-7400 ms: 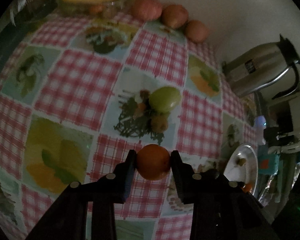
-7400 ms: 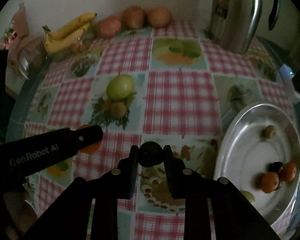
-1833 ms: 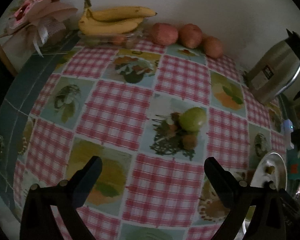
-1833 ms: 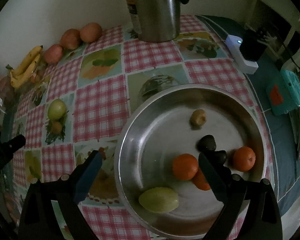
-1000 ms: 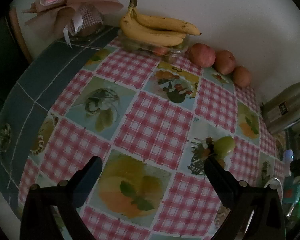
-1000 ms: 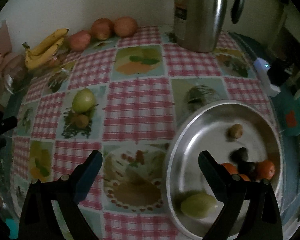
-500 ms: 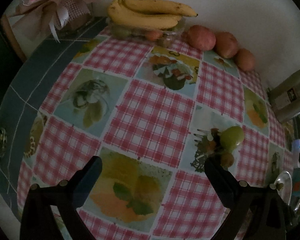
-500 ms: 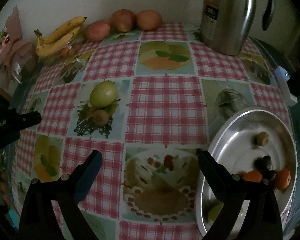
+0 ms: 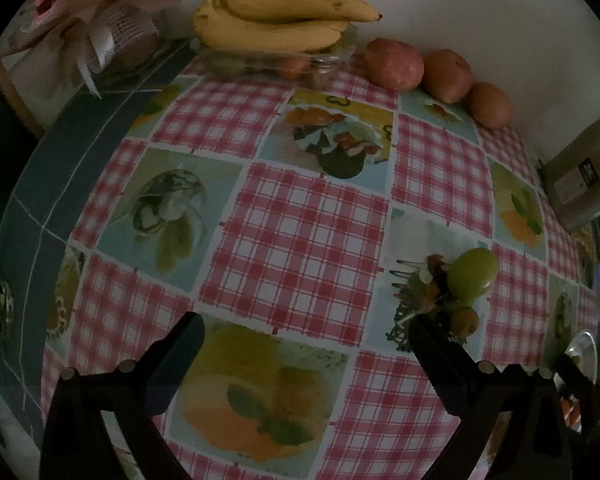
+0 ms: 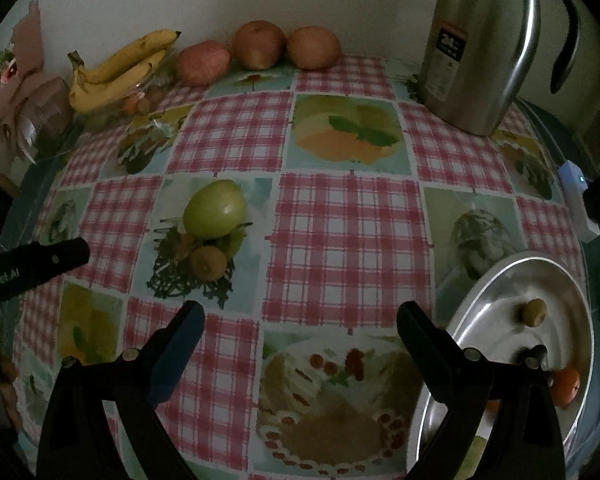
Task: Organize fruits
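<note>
A green apple-like fruit (image 10: 215,209) and a small brown fruit (image 10: 208,262) lie together on the checked tablecloth. In the left wrist view the same green fruit (image 9: 473,273) and small brown fruit (image 9: 464,319) sit by the right finger. My left gripper (image 9: 306,338) is open and holds nothing. My right gripper (image 10: 300,326) is open too, above the cloth. The steel bowl (image 10: 500,280) at the right holds a small olive-coloured fruit (image 10: 534,312), an orange (image 10: 565,390) and a dark fruit. The left gripper's finger (image 10: 40,262) reaches in from the left edge.
Bananas (image 9: 276,20) rest on a clear container at the back, with three reddish fruits (image 9: 396,65) along the wall. A steel thermos jug (image 10: 480,44) stands back right. A wrapped bouquet (image 9: 100,24) is back left. A white device (image 10: 580,200) lies beyond the bowl.
Both grippers let go of their fruits, the orange and the dark one, and stand open. The right gripper swung left away from the bowl; the left view drifted closer to the table.
</note>
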`<action>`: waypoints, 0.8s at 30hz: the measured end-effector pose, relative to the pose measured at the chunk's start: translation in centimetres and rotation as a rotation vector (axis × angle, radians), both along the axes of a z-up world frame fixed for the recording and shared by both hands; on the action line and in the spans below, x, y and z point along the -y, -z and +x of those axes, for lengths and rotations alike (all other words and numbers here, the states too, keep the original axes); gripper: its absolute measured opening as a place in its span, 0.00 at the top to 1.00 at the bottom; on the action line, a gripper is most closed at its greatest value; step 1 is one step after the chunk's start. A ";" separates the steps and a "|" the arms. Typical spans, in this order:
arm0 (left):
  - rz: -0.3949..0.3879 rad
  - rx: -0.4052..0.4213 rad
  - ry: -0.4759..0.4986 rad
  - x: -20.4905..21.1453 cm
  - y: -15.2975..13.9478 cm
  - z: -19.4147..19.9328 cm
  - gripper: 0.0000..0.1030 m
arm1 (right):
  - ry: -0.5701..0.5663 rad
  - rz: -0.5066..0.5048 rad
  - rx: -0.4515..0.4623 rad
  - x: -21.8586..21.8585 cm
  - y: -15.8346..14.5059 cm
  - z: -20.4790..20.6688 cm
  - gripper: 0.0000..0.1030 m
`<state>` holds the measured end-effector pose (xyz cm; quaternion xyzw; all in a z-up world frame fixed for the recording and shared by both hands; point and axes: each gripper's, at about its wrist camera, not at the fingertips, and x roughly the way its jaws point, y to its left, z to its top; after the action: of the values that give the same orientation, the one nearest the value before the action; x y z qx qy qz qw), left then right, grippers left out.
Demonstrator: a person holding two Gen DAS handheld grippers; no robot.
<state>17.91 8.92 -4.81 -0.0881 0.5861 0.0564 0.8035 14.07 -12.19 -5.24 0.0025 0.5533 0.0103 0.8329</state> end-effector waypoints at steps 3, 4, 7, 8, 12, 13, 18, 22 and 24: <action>0.003 0.003 0.009 0.1 -0.1 0.0 0.00 | 0.005 0.003 0.009 -0.3 0.0 0.4 0.06; 0.003 0.004 0.011 0.1 -0.1 0.0 0.00 | 0.006 0.003 0.012 -0.3 -0.1 0.6 0.06; 0.001 0.003 0.010 0.0 0.0 0.1 0.00 | 0.011 -0.005 0.023 -0.7 -0.1 1.0 0.06; 0.000 0.001 0.010 0.0 0.1 0.1 0.00 | 0.012 -0.012 0.026 -0.9 -0.1 1.2 0.06; -0.018 -0.007 0.017 0.1 0.7 0.4 0.00 | 0.006 -0.003 0.026 -1.6 0.3 1.8 0.06; -0.019 -0.012 0.019 0.1 0.9 0.5 0.00 | 0.005 -0.002 0.026 -1.7 0.5 1.9 0.06; -0.013 -0.032 0.023 0.3 2.0 0.9 0.00 | -0.003 0.003 0.016 -2.6 1.4 2.6 0.06; -0.006 -0.047 0.019 0.4 2.8 1.0 0.00 | -0.016 -0.012 -0.006 -3.2 2.7 2.9 0.06; 0.002 -0.050 0.016 0.4 3.0 1.0 0.00 | -0.016 -0.015 -0.016 -3.5 3.2 3.1 0.06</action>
<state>18.86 8.49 -7.86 -0.0811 0.6064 0.0530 0.7892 17.21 -8.73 -8.45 -0.0084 0.5601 0.0128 0.8283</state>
